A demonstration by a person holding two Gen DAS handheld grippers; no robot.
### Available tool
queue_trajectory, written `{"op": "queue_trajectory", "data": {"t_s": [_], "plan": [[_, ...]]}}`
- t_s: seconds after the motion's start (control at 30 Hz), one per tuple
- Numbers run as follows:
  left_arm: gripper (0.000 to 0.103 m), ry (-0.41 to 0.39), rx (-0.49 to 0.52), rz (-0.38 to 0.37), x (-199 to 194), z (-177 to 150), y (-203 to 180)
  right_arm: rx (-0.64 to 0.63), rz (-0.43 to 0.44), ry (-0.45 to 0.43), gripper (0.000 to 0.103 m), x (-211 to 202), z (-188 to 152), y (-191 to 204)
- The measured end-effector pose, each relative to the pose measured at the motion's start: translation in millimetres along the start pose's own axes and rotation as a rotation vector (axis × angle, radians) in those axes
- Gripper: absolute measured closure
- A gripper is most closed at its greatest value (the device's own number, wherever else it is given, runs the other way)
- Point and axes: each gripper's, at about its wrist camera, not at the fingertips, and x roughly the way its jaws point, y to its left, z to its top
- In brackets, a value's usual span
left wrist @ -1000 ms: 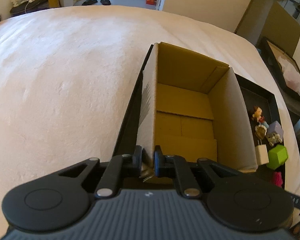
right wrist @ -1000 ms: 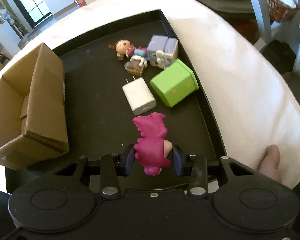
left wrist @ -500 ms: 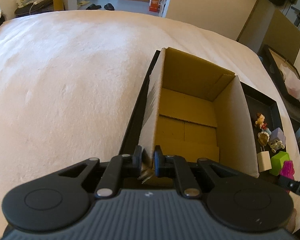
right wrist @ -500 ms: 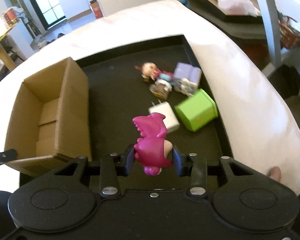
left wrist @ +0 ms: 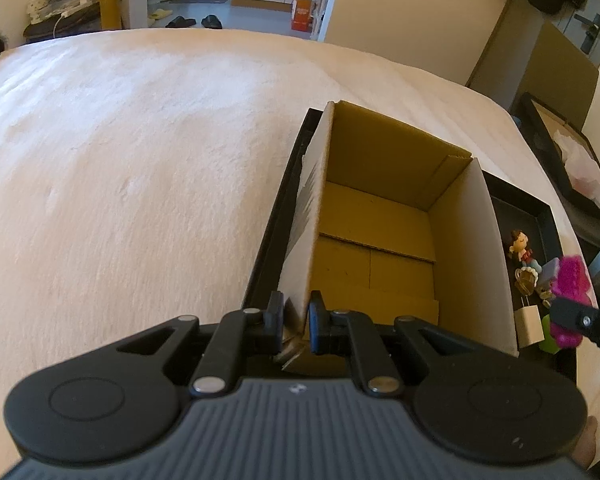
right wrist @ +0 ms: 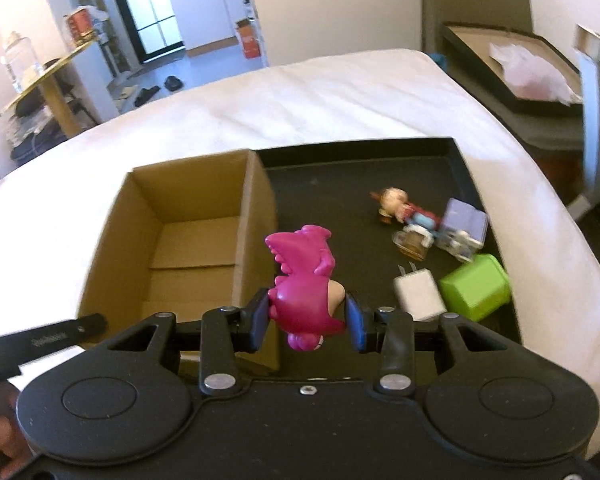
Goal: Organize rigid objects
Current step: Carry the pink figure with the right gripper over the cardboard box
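Note:
An open cardboard box (left wrist: 384,240) stands on the left part of a black tray (right wrist: 380,168) on a cream bed. My left gripper (left wrist: 296,320) is shut on the box's near corner wall. My right gripper (right wrist: 306,320) is shut on a magenta toy figure (right wrist: 304,276) and holds it in the air over the box's right wall (right wrist: 254,240). The toy also shows in the left wrist view (left wrist: 570,284). On the tray lie a white charger (right wrist: 418,294), a green block (right wrist: 474,286), a lilac box (right wrist: 466,222) and a small doll (right wrist: 396,202).
The cream bed cover (left wrist: 140,160) spreads wide to the left of the tray. A dark framed tray with tissue (right wrist: 516,72) sits beyond the bed's right edge. Furniture and a doorway stand far behind.
My right gripper has lifted the magenta toy off the tray and carried it left and up toward the box. My left gripper has kept its hold on the box.

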Motion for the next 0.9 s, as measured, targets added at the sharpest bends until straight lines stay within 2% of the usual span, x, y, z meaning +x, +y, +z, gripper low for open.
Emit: {"op": "queue_trajectory", "data": {"t_s": [0.2,0.4,0.9], "plan": [[0.092,-0.005,0.035,0.010,-1,0,-5,-0.048,0.039,-0.025,0.064,0,3,28],[0.092,0.002,0.044,-0.013,1,0,-4,-0.113,0.062,-0.054,0.064,4,7,50],[0.092,0.018,0.012,-0.038,8,2,6,-0.179,0.145,-0.040,0.063,30,9,88]]}}
